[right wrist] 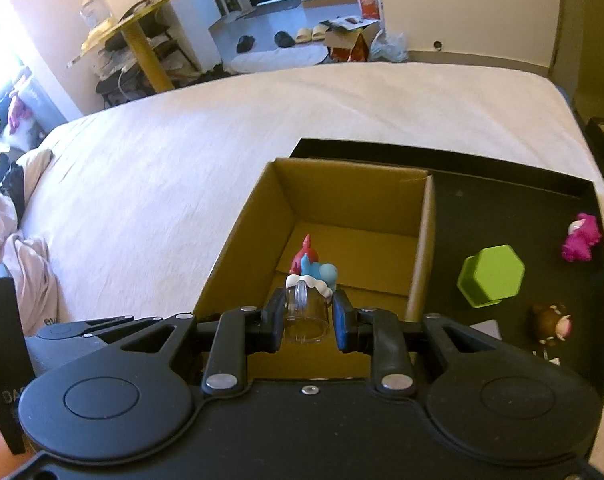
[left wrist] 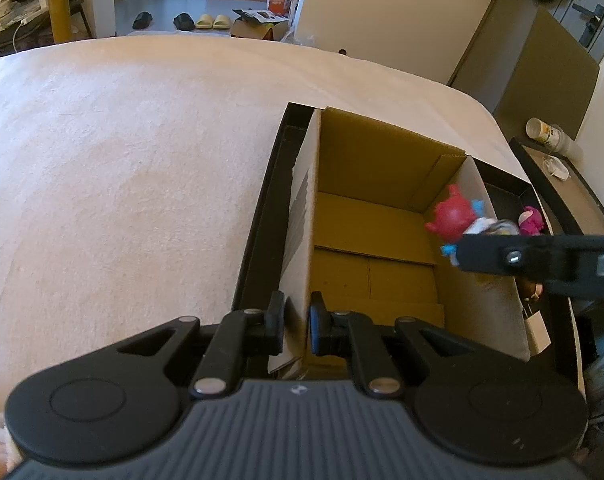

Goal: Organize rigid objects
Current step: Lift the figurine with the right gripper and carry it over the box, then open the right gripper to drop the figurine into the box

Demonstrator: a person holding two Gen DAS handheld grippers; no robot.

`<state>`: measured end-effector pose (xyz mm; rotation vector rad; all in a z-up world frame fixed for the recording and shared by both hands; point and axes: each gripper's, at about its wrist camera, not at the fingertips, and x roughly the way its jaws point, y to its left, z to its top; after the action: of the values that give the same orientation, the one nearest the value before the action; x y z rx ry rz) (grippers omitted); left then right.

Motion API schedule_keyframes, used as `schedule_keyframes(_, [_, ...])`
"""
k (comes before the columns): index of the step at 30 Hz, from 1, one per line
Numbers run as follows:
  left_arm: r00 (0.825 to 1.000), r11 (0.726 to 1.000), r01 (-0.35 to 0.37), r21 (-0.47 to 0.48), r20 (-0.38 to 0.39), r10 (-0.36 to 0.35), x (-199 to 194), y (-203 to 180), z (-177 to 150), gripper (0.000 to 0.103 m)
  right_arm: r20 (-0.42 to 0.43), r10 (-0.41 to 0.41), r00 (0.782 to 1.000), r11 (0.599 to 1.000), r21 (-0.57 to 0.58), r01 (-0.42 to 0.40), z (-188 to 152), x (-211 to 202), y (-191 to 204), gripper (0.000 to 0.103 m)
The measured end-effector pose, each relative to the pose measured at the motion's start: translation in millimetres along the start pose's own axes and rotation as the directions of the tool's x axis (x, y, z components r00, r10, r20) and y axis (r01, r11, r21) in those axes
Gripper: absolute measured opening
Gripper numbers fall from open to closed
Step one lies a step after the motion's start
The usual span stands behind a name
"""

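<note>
Our left gripper (left wrist: 296, 322) is clamped on the left wall of the cardboard box (left wrist: 377, 216), angled downward. Our right gripper (right wrist: 307, 314) grasps a red-and-blue figurine (right wrist: 309, 270) over the box's near edge.

- Left wrist view: mounted just behind the left gripper (left wrist: 296, 322), looking steeply down and forward from close above the near-left wall of the cardboard box (left wrist: 375, 236); the bed (left wrist: 122, 160) fills the left, a doorway lies beyond.
- Right wrist view: mounted behind the right gripper (right wrist: 307, 316), angled down over the same box (right wrist: 353, 216) from its near side, close range.
- Shared: box interior, black tray (right wrist: 501, 200), bed, far floor.
</note>
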<state>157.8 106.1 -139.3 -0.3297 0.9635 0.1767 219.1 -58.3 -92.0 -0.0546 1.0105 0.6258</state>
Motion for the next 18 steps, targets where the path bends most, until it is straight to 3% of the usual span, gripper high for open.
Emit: schedule_keyframes(18, [0.999, 0.998, 0.046, -0.049, -0.006, -0.046, 2.4, 9.5, 0.5, 0.012, -0.022, -0.046, 0.999, 0.995, -0.094, 0.044, 11.1, 24.7, 28.6, 0.025])
